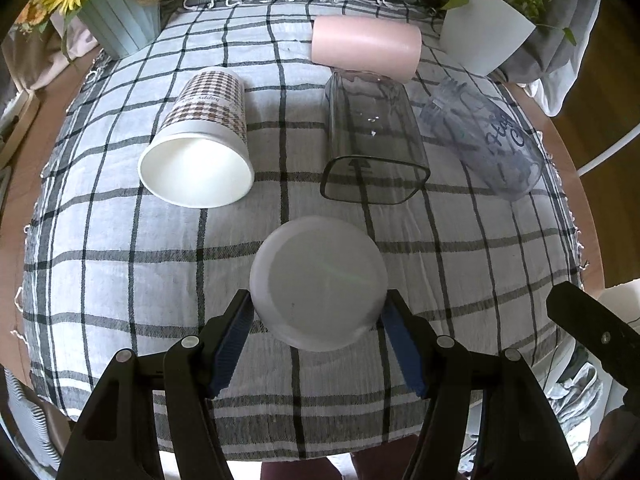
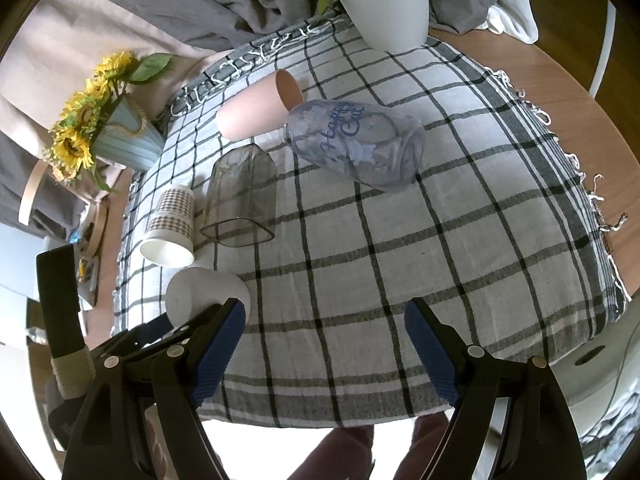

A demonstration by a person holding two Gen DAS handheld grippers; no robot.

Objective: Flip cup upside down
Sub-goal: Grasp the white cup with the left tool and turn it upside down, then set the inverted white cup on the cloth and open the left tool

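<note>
A plain white cup [image 1: 320, 284] stands upside down on the checked cloth, its flat base facing me. My left gripper [image 1: 318, 312] has its blue pads on both sides of the cup's wall, holding it. The same cup [image 2: 204, 292] shows at the lower left of the right wrist view, partly hidden by a finger. My right gripper [image 2: 324, 320] is open and empty over the cloth's near edge, right of the cup.
Lying on the checked cloth [image 1: 120, 280]: a houndstooth paper cup [image 1: 200, 144], a smoky glass [image 1: 372, 136], a pink cup [image 1: 366, 46] and a printed clear glass [image 1: 488, 136]. A sunflower pot [image 1: 120, 12] and a white plant pot [image 1: 484, 36] stand at the back.
</note>
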